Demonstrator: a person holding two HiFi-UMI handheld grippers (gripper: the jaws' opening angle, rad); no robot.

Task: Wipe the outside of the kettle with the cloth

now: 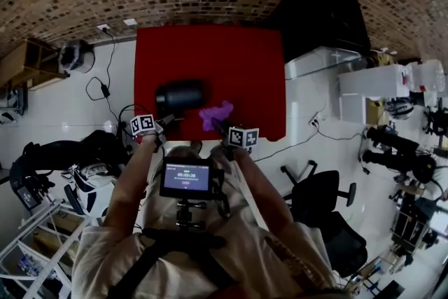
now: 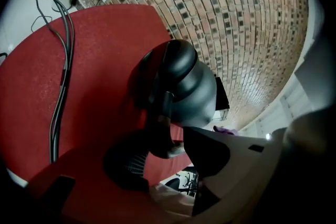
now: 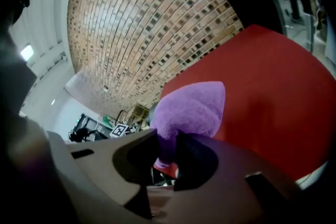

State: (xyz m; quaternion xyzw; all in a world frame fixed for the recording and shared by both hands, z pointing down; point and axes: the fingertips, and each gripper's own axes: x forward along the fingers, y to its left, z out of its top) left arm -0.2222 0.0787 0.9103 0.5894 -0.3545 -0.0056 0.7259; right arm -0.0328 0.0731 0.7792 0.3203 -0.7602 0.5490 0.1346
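So right now the right gripper (image 3: 165,157) is pinching the purple cloth (image 3: 191,107) tight between its jaws. Most of the cloth is bunching out past the tips like a little mop head.

The left gripper (image 2: 168,160) is sitting with its jaws spread. The dark kettle (image 2: 184,86) is resting right in front of them on the red tabletop (image 1: 231,59). What I'm reading as its handle is poking in between the tips, but as far as I'm seeing, the pads aren't pressing on it.

From the right gripper, the kettle is sitting ahead and off to its left, just beside the cloth. I can't tell whether the two are touching yet.

I'm guessing the step in hand is getting the cloth onto the kettle's body and starting the wipe. How I'd be doing it:

- **Steady it first:** The left jaws should be closing on that handle before any rubbing. A smooth round body is probably going to slide or roll under sideways pressure.
- **Lead with the fluff:** The bunch should be meeting the shell, not the hard jaw tips, so nothing is scraping.
- **Push toward the left gripper:** That way each stroke is pressing into the support instead of away from it.
- **Follow the curve:** Long light strokes, and no loosening the pinch, or the cloth is getting left behind on the kettle.
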